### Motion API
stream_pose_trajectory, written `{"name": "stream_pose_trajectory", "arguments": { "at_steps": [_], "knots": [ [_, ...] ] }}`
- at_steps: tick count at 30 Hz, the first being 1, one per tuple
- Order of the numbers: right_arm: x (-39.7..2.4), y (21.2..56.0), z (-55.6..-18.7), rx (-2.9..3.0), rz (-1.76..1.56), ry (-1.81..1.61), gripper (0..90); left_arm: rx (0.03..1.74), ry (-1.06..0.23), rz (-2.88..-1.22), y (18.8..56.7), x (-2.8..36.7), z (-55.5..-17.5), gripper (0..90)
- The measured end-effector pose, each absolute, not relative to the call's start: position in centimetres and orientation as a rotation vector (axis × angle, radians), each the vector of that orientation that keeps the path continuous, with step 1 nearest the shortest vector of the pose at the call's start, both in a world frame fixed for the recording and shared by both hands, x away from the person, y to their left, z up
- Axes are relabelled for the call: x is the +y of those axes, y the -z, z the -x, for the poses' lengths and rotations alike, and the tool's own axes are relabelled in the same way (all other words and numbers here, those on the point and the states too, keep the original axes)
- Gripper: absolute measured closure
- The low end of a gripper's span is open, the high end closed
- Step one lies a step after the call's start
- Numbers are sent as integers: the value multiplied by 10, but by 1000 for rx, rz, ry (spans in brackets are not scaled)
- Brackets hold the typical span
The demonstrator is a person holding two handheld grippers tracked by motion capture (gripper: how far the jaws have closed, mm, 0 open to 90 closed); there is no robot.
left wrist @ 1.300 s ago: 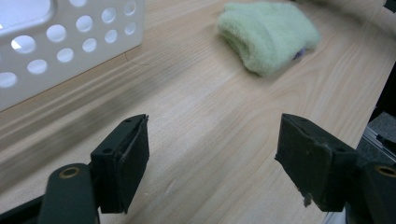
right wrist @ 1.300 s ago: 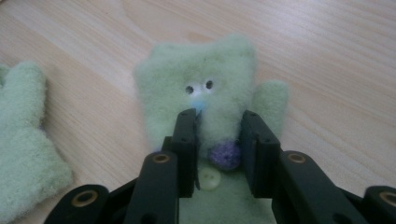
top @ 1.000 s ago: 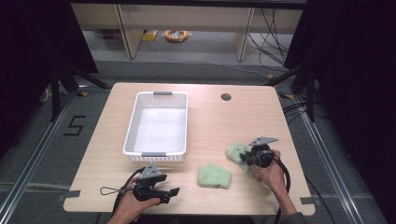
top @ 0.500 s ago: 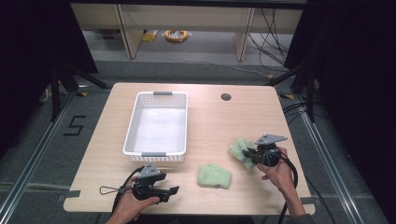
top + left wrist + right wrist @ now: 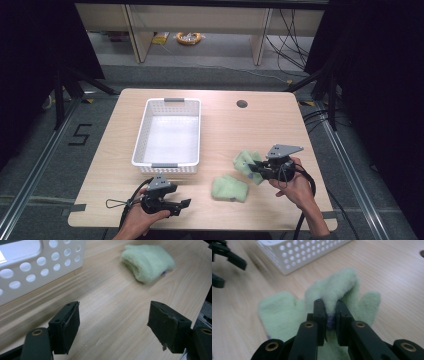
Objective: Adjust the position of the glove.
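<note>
**While the right tool holds one green cloth, the basket waits to the left and beyond**

Largest here is the counter (image 5: 225, 125), a pale wooden top. On it stands the white basket (image 5: 170, 135), empty, with its long axis running away from the person and its short near wall facing the left tool (image 5: 172, 206).

Next are two fluffy green cloths. One green cloth (image 5: 342, 290) is pinched between the closed jaws of the right tool (image 5: 329, 315), bunched up on the counter; in the high view it (image 5: 246, 162) sits at the right side, well apart from the basket. From this tool the basket lies to the left and farther from the person, so I judge that the coming move is a lift and a carry in that direction, over the near rim.

The second green cloth (image 5: 230, 188) lies flat between the two tools, nearer to the right one. It is beside the carry path, not in it. The left tool stands open and empty, resting low near the counter edge, just before the basket
</note>
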State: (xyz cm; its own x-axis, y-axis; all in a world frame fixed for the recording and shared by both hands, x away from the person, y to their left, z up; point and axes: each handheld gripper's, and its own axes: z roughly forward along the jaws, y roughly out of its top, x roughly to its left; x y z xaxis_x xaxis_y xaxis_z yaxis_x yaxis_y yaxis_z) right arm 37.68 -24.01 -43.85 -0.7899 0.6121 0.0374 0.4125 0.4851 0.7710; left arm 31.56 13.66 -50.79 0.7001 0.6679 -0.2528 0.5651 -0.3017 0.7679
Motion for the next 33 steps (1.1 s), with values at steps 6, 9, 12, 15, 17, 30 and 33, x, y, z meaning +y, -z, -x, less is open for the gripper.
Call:
{"name": "stream_pose_trajectory", "arguments": {
  "at_steps": [6,9,12,15,17,30,33],
  "knots": [
    [-227,436,-369,2561,-805,-1267,814,949,-145,-1987,508,137,-316,249],
    [-220,438,-367,2596,-754,-1275,813,955,-149,-1978,509,136,-315,249],
    [-213,439,-364,2628,-731,-1283,813,953,-145,-1980,508,136,-316,249],
    [-207,441,-361,2655,-736,-1295,813,954,-146,-1981,509,137,-316,249],
    [-205,441,-361,2664,-704,-1293,813,954,-145,-1980,509,137,-316,249],
    [-190,456,-358,2803,-583,-1256,808,959,-145,-1977,509,135,-315,249],
    [-189,461,-359,2835,-565,-1236,805,959,-146,-1981,509,135,-315,249]
  ]
}}
